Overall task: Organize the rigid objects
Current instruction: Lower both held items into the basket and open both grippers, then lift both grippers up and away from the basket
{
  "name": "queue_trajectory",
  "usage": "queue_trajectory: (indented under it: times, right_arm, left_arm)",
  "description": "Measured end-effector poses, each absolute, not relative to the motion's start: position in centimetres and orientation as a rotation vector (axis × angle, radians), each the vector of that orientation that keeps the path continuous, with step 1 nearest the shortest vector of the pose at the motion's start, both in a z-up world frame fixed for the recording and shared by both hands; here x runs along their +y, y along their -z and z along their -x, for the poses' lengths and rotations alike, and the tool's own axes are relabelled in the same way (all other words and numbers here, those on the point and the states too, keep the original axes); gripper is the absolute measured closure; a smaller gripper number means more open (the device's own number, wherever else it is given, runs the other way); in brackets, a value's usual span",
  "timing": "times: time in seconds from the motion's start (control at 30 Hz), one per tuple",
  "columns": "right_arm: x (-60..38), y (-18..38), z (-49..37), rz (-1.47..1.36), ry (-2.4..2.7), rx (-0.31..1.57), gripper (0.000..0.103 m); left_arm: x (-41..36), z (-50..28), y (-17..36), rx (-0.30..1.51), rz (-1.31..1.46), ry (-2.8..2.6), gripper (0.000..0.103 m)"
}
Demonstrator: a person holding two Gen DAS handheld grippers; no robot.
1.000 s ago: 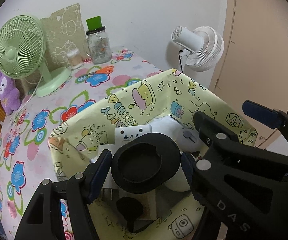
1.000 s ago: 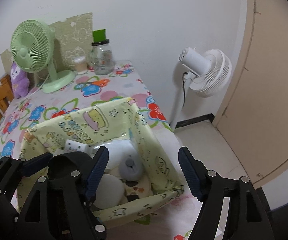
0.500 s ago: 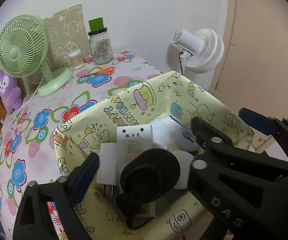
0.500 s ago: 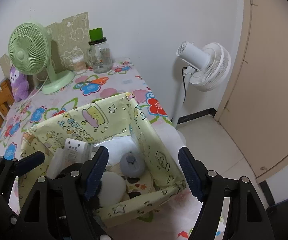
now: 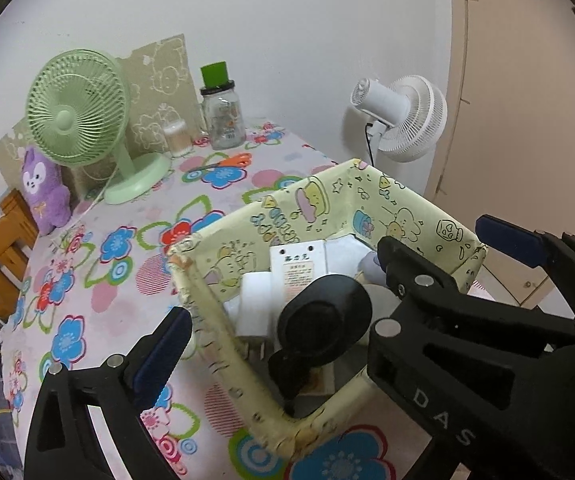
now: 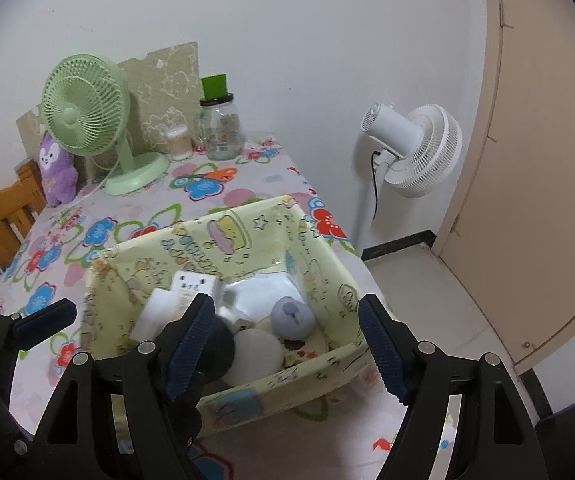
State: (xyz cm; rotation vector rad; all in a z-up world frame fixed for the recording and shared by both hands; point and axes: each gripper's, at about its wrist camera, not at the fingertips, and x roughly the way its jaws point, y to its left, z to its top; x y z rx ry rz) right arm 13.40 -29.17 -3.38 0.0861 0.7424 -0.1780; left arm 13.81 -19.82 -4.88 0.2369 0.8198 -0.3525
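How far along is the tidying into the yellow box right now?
Done: the black round object, white adapters and grey knob lie in the yellow box. In hand: nothing; the left gripper has just opened, and the right gripper is empty. Left: no loose items visible nearby.

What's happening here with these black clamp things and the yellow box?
A person is tidying small hard items into a yellow cartoon-print box on a flowered table, with a clamp-like gripper in each hand. The left gripper has just been opening; the round black object now lies loose in the box beside a white adapter, a white ball and a grey round thing. The right gripper hangs open over the box, holding nothing.
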Motion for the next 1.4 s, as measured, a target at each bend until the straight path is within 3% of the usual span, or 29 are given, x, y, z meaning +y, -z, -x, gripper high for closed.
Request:
queue_trajectory:
  times: [0.47,1.4]
  right_arm:
    - [-24.9,1.8,-11.0,-0.043,0.109,0.675,0.015]
    - [-15.9,1.4,-7.6,0.009,-0.013,0.582,0.008]
  left_arm:
    - [-15.3,-11.3,3.5,0.766,-0.195,0.270,0.000]
    - [-3.6,-7.7,3.5,0.697,-0.105,0.111,0.000]
